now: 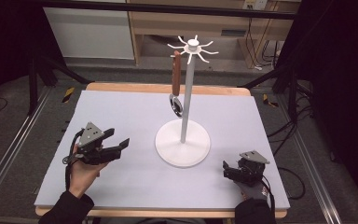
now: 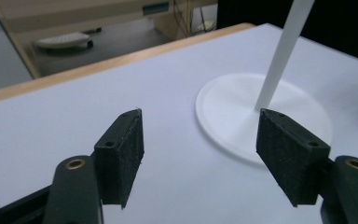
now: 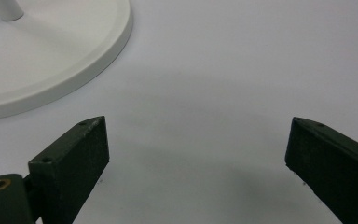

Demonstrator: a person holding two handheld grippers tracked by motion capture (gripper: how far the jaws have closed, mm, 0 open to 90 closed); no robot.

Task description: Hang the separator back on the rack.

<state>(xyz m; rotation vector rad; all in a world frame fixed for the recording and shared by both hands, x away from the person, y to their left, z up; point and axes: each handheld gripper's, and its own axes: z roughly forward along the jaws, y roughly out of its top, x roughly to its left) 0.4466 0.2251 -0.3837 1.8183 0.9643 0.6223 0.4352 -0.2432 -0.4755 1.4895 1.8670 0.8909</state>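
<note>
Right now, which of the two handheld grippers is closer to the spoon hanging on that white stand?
The left. The left gripper sits to the left of the stand's base, below the hanging spoon in the high view. The right gripper rests farther off, near the table's front right corner.

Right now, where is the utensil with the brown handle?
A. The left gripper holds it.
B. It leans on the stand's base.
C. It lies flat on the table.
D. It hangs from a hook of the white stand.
D: in the high view the utensil hangs by its handle from a hook at the top of the white stand, clear of the table, and both grippers sit apart from it.
</note>
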